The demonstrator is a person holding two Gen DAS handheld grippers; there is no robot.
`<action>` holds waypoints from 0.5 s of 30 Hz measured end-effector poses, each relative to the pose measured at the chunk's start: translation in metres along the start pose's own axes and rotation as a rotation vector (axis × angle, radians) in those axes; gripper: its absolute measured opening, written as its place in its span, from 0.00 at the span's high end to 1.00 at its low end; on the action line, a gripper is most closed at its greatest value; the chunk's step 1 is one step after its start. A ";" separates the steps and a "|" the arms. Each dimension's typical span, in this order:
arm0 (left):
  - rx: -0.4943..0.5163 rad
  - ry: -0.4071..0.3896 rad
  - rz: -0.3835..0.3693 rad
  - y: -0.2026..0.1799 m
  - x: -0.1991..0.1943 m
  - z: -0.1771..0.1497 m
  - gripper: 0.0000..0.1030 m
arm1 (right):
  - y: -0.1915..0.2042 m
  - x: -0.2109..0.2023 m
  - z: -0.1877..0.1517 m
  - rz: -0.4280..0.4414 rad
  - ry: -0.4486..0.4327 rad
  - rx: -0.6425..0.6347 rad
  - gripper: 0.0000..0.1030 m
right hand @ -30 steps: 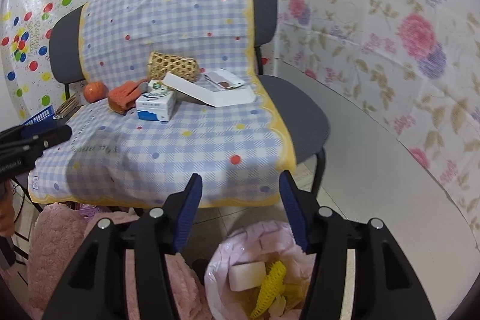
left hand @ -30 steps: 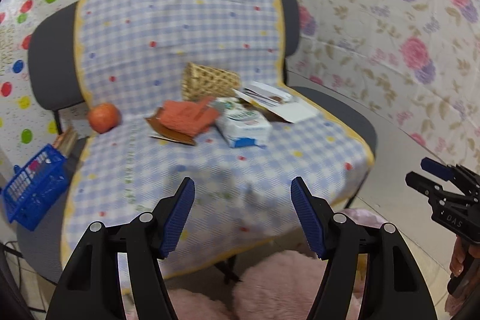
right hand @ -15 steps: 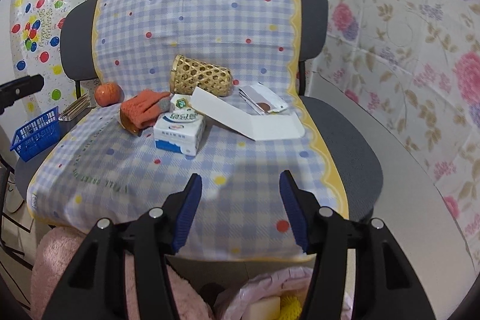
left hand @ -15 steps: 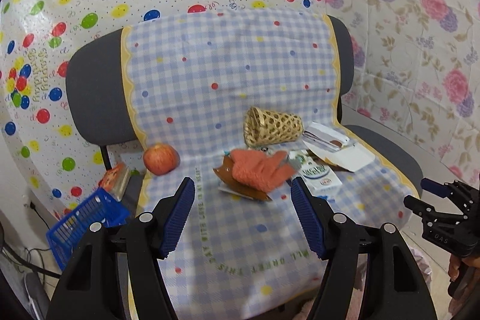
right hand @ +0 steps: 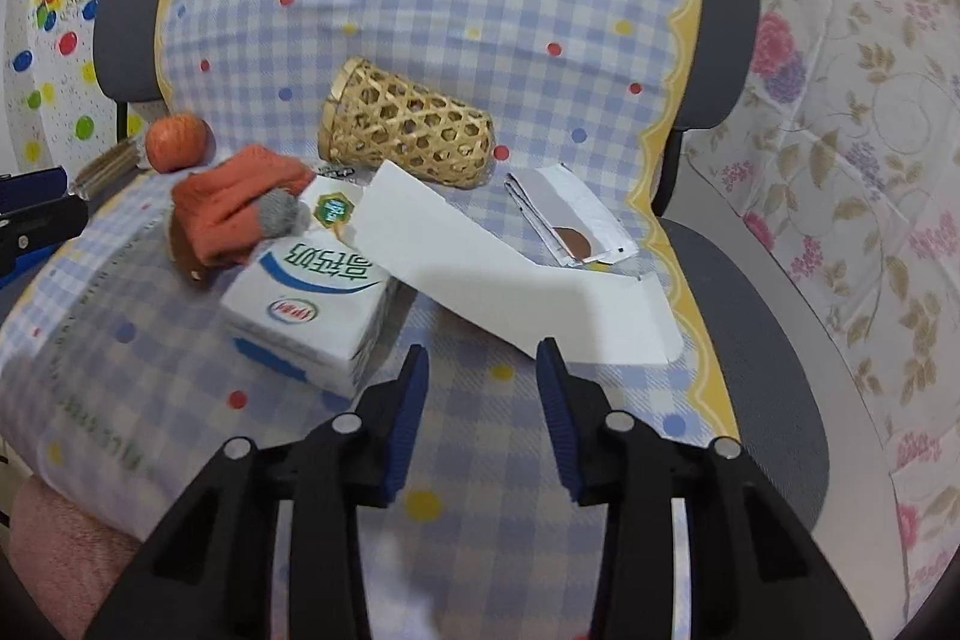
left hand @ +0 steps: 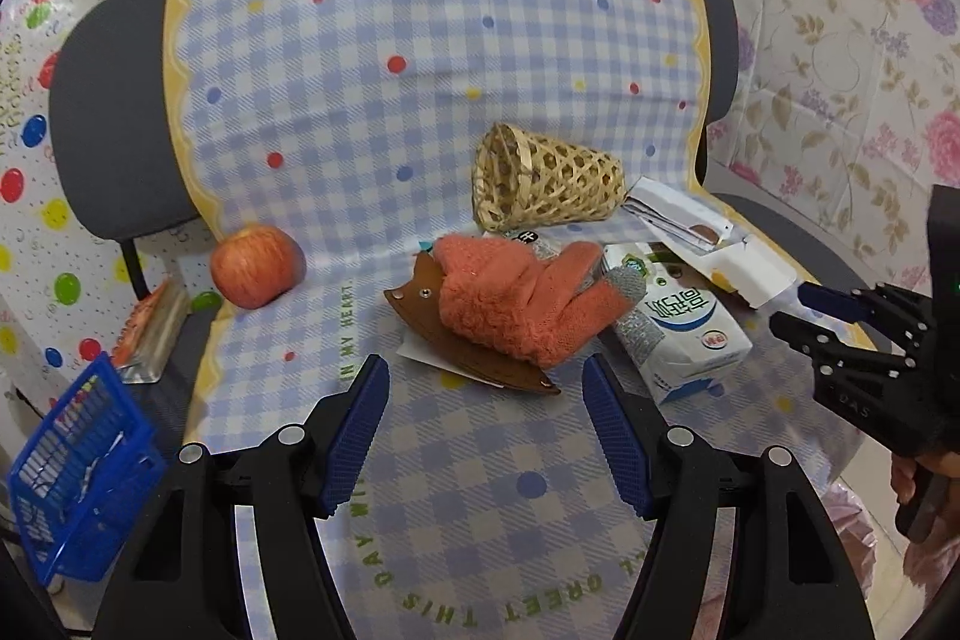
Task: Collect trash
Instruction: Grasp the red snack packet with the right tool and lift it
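Chair seat draped in a blue-and-white checked cloth (left hand: pixel 372 58), seen from both wrist cameras. Left gripper (left hand: pixel 485 388): jaws wide apart and holding nothing, poised over the front part of the seat, facing an orange glove (left hand: pixel 510 298). The glove lies near the middle of the seat on a brown leather piece (left hand: pixel 462 346), its grey fingertips reaching onto the milk carton (left hand: pixel 678 322). Right gripper (right hand: pixel 483 382): jaws apart and empty, hovering over the cloth near the front edge of the seat, just short of the white cardboard sheet (right hand: pixel 516 280). The milk carton (right hand: pixel 312 298) lies on its side just to the left of those jaws; one end of the cardboard sheet rests against the carton's top. An opened white wrapper (right hand: pixel 570 214) with a brown round patch lies toward the right edge of the seat, behind the cardboard. A woven bamboo basket (right hand: pixel 408 130) lies tipped on its side at the rear of the seat, against the backrest. An apple (left hand: pixel 255 268) sits at the left rear corner of the seat, well apart from the glove. A blue plastic basket (left hand: pixel 78 466) sits beyond the left edge of the chair, lower than the seat.
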State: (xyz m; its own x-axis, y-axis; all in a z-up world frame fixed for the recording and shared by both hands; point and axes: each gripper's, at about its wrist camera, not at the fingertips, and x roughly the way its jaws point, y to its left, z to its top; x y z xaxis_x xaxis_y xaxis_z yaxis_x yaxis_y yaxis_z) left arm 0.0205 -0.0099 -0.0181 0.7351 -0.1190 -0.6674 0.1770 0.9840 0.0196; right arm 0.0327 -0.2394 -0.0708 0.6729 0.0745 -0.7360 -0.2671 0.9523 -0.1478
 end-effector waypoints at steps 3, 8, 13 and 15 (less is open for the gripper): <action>0.002 0.014 -0.001 0.003 0.013 0.000 0.34 | 0.004 0.019 0.006 -0.009 0.023 -0.038 0.60; -0.006 0.038 0.013 0.014 0.025 -0.001 0.34 | 0.010 0.040 0.017 -0.038 0.036 -0.094 0.51; 0.006 0.033 0.020 0.013 0.022 -0.002 0.28 | 0.009 0.032 0.024 -0.042 0.001 -0.107 0.90; -0.003 0.028 0.011 0.012 0.020 -0.001 0.28 | 0.001 0.018 0.025 -0.042 -0.034 -0.070 0.95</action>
State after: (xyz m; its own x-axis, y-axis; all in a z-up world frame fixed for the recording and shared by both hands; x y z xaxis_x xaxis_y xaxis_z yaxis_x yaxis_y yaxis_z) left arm 0.0367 0.0000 -0.0314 0.7187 -0.1041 -0.6875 0.1670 0.9856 0.0253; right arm 0.0616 -0.2295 -0.0677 0.7072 0.0457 -0.7055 -0.2849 0.9317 -0.2253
